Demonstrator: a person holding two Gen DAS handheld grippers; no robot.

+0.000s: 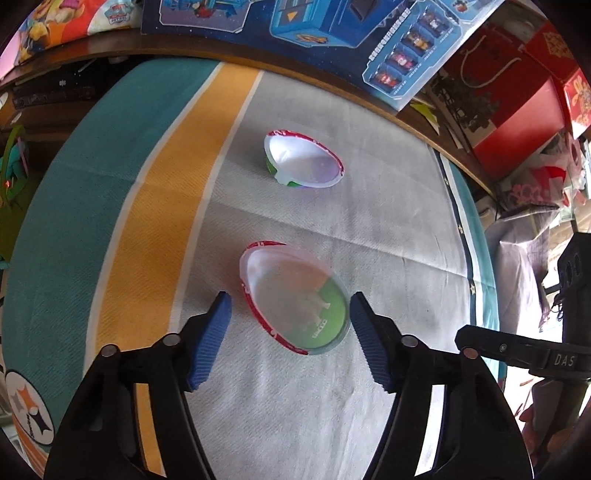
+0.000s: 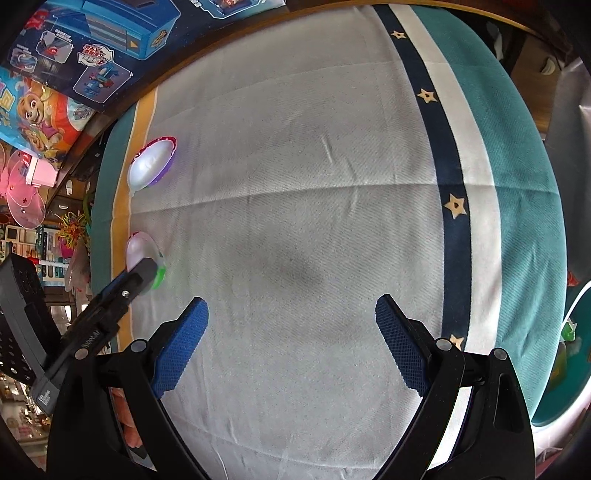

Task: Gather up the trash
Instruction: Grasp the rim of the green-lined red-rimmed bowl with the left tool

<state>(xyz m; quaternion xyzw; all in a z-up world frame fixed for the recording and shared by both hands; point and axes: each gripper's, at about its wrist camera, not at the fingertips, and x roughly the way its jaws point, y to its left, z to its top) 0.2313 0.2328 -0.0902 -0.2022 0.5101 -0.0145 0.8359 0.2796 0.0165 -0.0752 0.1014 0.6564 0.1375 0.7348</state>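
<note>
Two empty cups [image 1: 295, 299] [image 1: 304, 160] lie on the striped cloth [image 1: 388, 229].

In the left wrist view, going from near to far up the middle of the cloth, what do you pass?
Open left tongs → near plastic cup lying between the tips → far plastic cup → blue toy box beyond the cloth.

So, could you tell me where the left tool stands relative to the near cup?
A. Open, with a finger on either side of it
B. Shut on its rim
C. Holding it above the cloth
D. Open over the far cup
A: in the left wrist view the left tool is open, its blue fingers flanking the near cup, which lies on the cloth.
</note>
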